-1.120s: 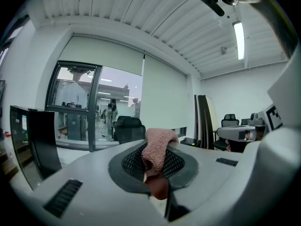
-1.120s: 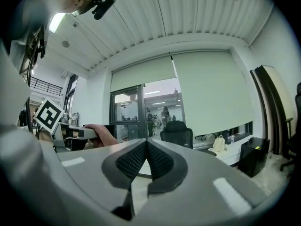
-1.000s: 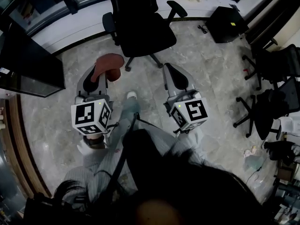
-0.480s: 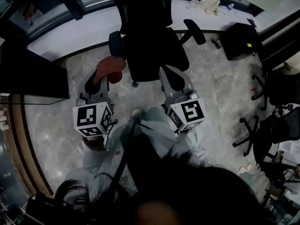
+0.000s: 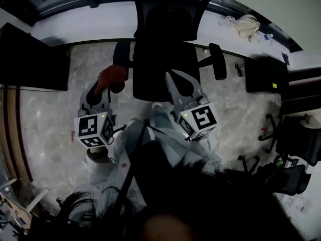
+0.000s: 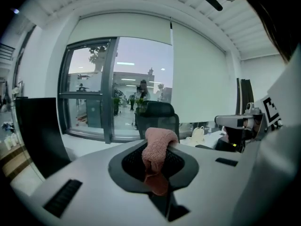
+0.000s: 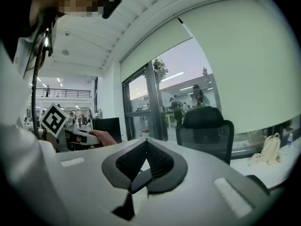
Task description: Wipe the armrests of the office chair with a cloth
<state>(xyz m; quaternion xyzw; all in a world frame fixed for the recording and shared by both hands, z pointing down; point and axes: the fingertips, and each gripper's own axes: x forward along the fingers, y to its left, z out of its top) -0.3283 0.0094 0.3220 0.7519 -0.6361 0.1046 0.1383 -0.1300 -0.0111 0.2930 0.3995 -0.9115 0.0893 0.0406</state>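
Left gripper is clamped on a bunched-up pink terry cloth, which pokes out past the tips, near the office chair's armrest. Right gripper is pressed together with nothing in it, over the seat's front edge. Bare stone floor lies on both sides.

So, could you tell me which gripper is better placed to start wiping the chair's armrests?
Probably left. The left gripper is shut on the pink cloth, close to one armrest; the right gripper is shut and empty.
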